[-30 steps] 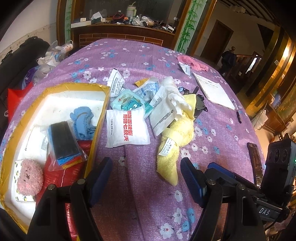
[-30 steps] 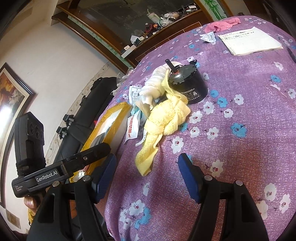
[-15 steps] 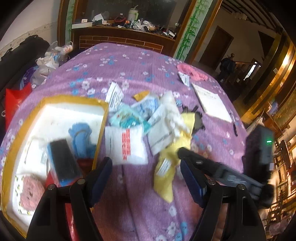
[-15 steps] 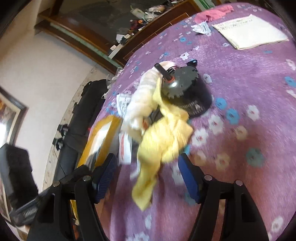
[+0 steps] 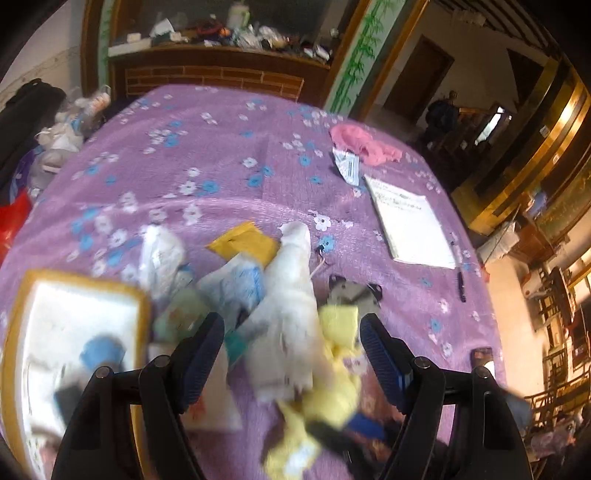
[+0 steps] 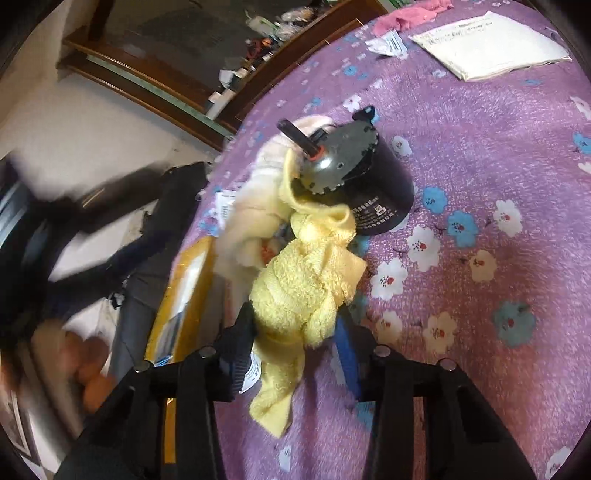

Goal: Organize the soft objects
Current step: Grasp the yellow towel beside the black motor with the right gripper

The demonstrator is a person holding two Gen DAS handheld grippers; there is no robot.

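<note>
Right now the right gripper [image 6: 295, 347] is closing around the yellow towel [image 6: 306, 288], bunched between its jaws near the table's [image 6: 480, 221] front edge; better to bite deep into the fold, clear of the black motor [image 6: 369, 184] beyond. Angled downward, the left gripper [image 5: 291, 354] hovers wide open, empty, above the white cloth [image 5: 291, 314].

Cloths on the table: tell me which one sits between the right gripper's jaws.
The yellow towel; the right gripper is closing on it. The white cloth lies beyond, the pink cloth far off.
</note>
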